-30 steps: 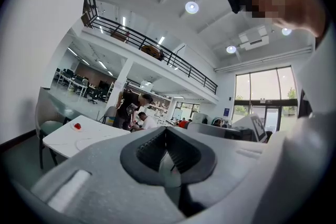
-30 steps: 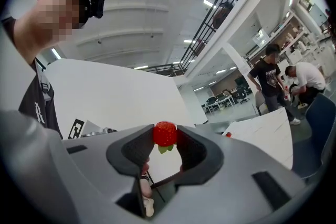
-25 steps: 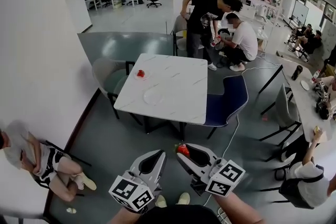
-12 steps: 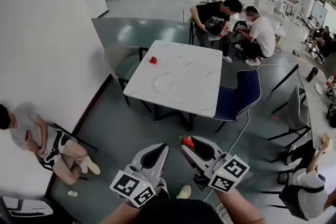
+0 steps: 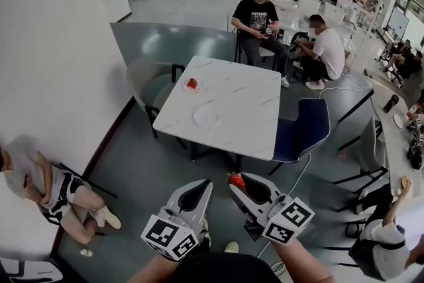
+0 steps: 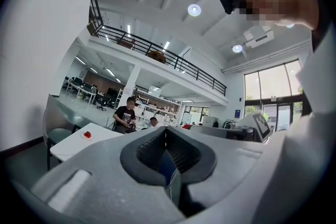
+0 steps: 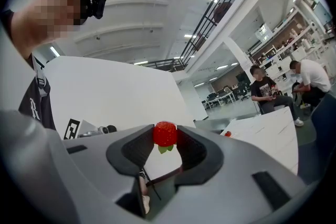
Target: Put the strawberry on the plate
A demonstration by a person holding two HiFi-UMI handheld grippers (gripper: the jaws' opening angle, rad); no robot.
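Standing back from a white marbled table (image 5: pixel 238 109), with grey floor between it and both tools. Both held level, side by side, low in the head view.

Right gripper (image 5: pixel 240 182): clamped on a strawberry (image 7: pixel 165 134), pinched at the very tips between the two dark pads, red body up, green leaves hanging below. Carried in the air, well apart from the table and not yet over it.

Left gripper (image 5: pixel 205 185): closed, tips touching, nothing between them.

On the table: a pale round plate (image 5: pixel 206 117), empty, near the middle and toward the near edge. Well apart from it, at the far left corner, a second strawberry (image 5: pixel 192 83) on what looks like a small dish.

Around the table: a blue chair (image 5: pixel 301 132) at the right side, a grey chair (image 5: pixel 142 79) at the far left.

Beyond the table: a person in a black shirt (image 5: pixel 260 16), seated, and just to the right a person in a white shirt (image 5: pixel 326 50), crouched low. Against the white wall (image 5: pixel 53 43) at the left: a third person (image 5: pixel 40 185) sitting on the floor. Further back: rows of office desks, too small for detail.
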